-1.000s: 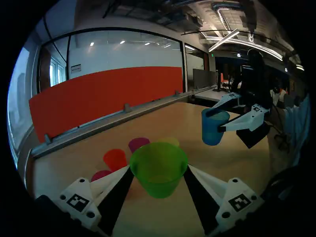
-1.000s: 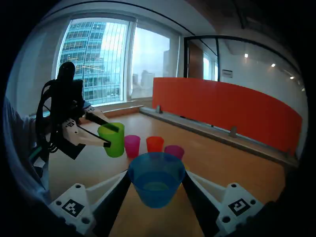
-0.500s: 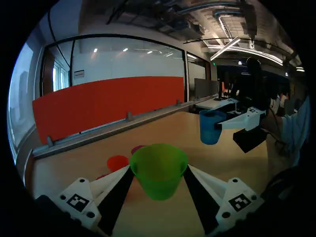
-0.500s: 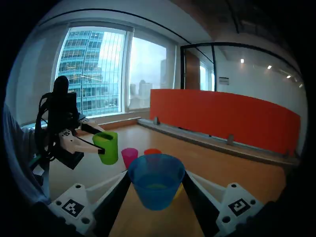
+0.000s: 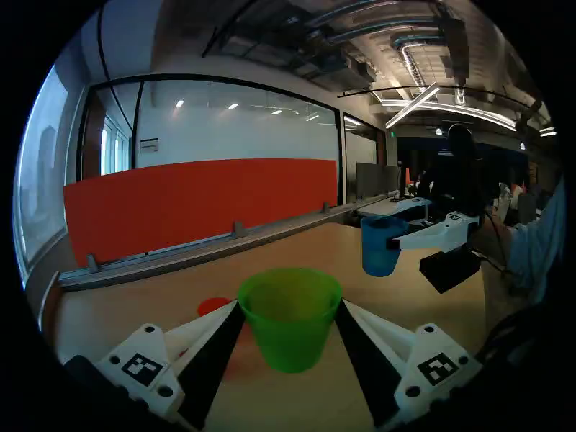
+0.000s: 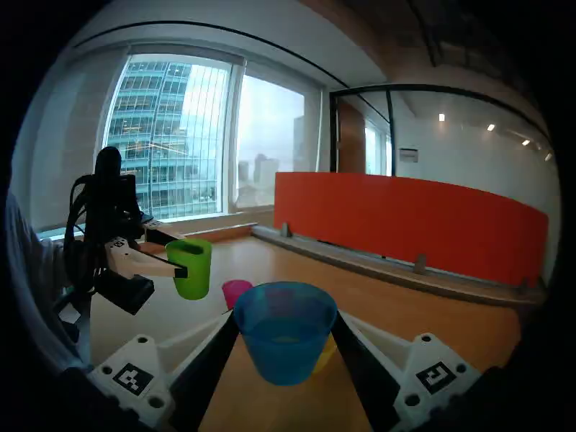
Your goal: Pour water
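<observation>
My left gripper (image 5: 290, 324) is shut on a translucent green cup (image 5: 290, 315), held upright above the wooden table (image 5: 144, 302). In the right gripper view that same green cup (image 6: 190, 267) hangs at the left in the other gripper (image 6: 176, 270). My right gripper (image 6: 286, 335) is shut on a blue cup (image 6: 285, 328) with a little water in its bottom. The left gripper view shows this blue cup (image 5: 378, 245) to the right, held by the right gripper (image 5: 392, 243), level with the green one. Both cups are apart.
An orange cup (image 5: 212, 305) stands on the table behind my left fingers. A pink cup (image 6: 236, 292) sits on the table beyond the blue one, with a yellow one (image 6: 325, 351) peeking behind it. An orange divider (image 6: 410, 216) borders the table's far edge. A person's sleeve (image 5: 529, 245) is at right.
Both grippers have risen with their cups over the last second. The cups left on the table have sunk lower in both views and are now partly hidden.
</observation>
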`<state>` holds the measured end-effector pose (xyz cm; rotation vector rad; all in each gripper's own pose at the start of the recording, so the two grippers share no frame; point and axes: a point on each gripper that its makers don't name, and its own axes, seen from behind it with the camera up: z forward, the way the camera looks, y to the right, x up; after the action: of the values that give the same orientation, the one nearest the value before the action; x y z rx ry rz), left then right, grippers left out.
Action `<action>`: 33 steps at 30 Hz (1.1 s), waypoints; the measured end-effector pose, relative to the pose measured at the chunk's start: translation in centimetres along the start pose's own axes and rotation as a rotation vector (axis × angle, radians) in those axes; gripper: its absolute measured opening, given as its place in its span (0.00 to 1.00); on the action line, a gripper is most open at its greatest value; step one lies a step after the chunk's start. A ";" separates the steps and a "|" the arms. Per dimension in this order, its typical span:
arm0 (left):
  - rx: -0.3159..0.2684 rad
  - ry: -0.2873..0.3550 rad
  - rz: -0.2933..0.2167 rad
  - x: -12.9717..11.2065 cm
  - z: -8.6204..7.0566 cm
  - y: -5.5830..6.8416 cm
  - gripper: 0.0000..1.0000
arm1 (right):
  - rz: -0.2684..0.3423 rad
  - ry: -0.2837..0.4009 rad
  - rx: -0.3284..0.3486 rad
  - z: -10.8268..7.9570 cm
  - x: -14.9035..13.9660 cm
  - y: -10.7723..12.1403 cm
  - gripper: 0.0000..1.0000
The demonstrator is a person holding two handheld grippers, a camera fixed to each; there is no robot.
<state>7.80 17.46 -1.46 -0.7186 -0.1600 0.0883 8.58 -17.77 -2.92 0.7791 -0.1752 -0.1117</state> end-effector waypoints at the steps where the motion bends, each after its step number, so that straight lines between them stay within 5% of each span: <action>1: 0.001 0.002 0.001 0.1 0.0 0.0 0.87 | -0.002 0.000 0.000 0.0 0.0 0.0 0.91; 15: -0.009 0.016 0.009 0.4 0.1 0.5 0.87 | -0.050 0.000 0.014 0.1 1.1 0.1 0.91; 33: -0.030 0.019 0.008 0.0 0.3 1.5 0.86 | -0.212 0.027 0.033 1.4 4.3 -0.5 0.91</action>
<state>7.69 18.78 -2.22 -0.7502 -0.1408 0.0864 12.51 -19.79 -1.83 0.8303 -0.0690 -0.2994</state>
